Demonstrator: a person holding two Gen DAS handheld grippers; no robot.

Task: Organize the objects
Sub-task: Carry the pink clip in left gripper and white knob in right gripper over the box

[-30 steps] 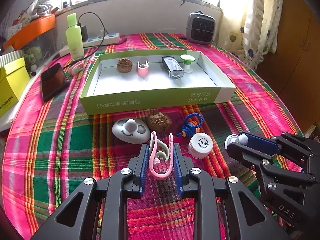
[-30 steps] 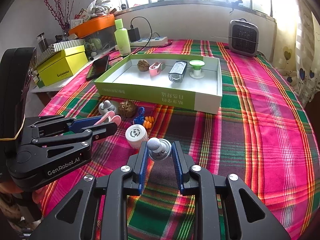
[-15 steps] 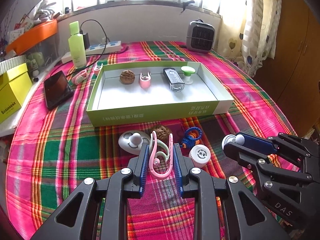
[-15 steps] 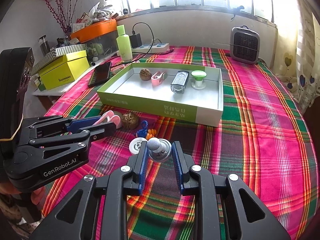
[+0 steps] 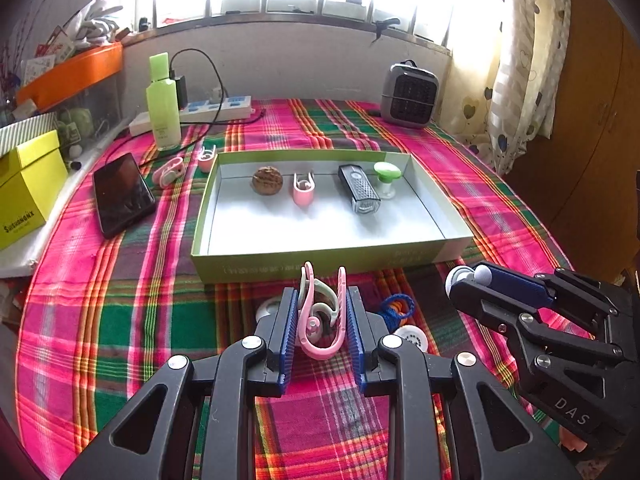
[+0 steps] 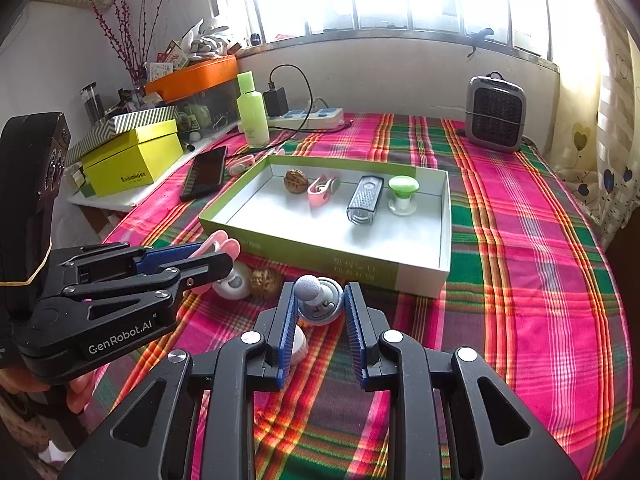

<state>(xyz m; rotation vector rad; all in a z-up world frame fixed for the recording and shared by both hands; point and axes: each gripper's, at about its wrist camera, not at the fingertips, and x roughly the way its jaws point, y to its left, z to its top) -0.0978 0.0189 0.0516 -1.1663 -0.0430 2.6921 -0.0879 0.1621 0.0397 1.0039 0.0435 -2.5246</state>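
Note:
My left gripper (image 5: 322, 312) is shut on a pink clip (image 5: 320, 320) and holds it above the cloth, just in front of the green tray (image 5: 320, 258). My right gripper (image 6: 320, 304) is shut on a small grey-white knob toy (image 6: 320, 306), also lifted, near the tray's front wall (image 6: 320, 258). The tray holds a walnut (image 5: 267, 180), a pink clip (image 5: 303, 193), a small grater (image 5: 359, 194) and a green-topped stopper (image 5: 386, 176). On the cloth below lie a white toy (image 6: 236, 285), a walnut (image 6: 266, 282), a blue and orange cord (image 5: 398, 310) and a white cap (image 5: 412, 338).
A black phone (image 5: 122, 194), two pink clips (image 5: 168, 170) and a green bottle (image 5: 162, 104) lie left of the tray. A power strip (image 5: 216, 108) and a small heater (image 5: 408, 94) stand at the back. A yellow box (image 5: 24, 188) sits at far left.
Both grippers have risen and drawn back with their loads, so the tray and the loose things on the cloth now sit lower and farther under the fingers.

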